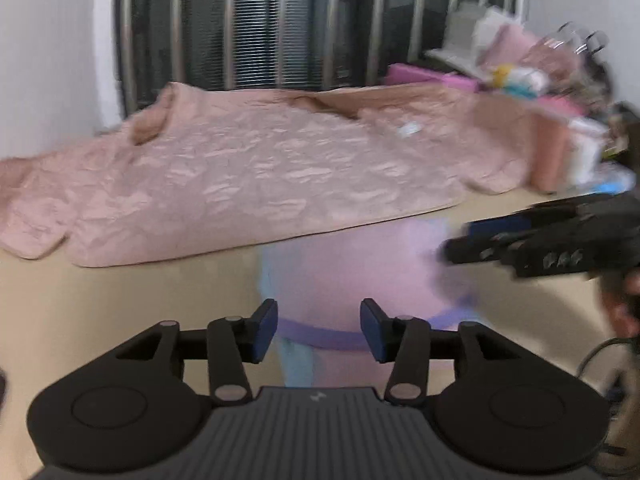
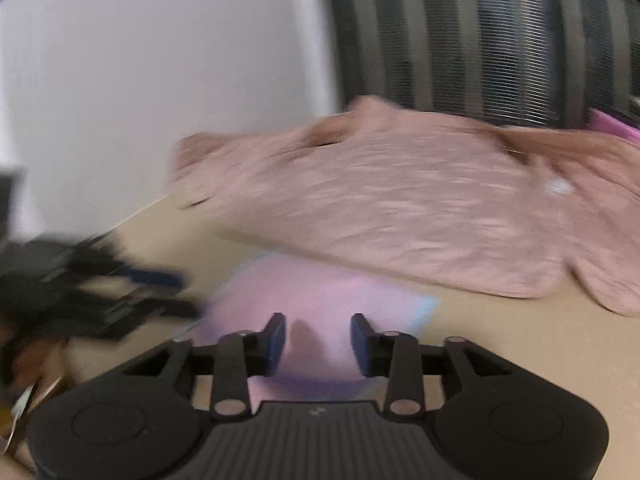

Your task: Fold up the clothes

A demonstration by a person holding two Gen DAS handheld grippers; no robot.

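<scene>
A small pink garment (image 1: 352, 264) with a purple band and pale blue trim lies flat on the tan table (image 1: 120, 300). My left gripper (image 1: 319, 320) hovers over the garment's near edge, open, with the purple band showing in the gap between its blue pads. My right gripper (image 2: 318, 332) is open too, over the same pink garment (image 2: 312, 292), and its pads press on nothing. Each gripper shows blurred in the other's view: the right gripper (image 1: 468, 238) at the right side, the left gripper (image 2: 184, 292) at the left side.
A large quilted pink garment (image 1: 248, 176) is spread across the table behind the small one and also shows in the right wrist view (image 2: 400, 208). A heap of clothes and hangers (image 1: 540, 80) fills the far right. A barred window (image 1: 280, 20) and a white wall (image 2: 160, 60) stand behind.
</scene>
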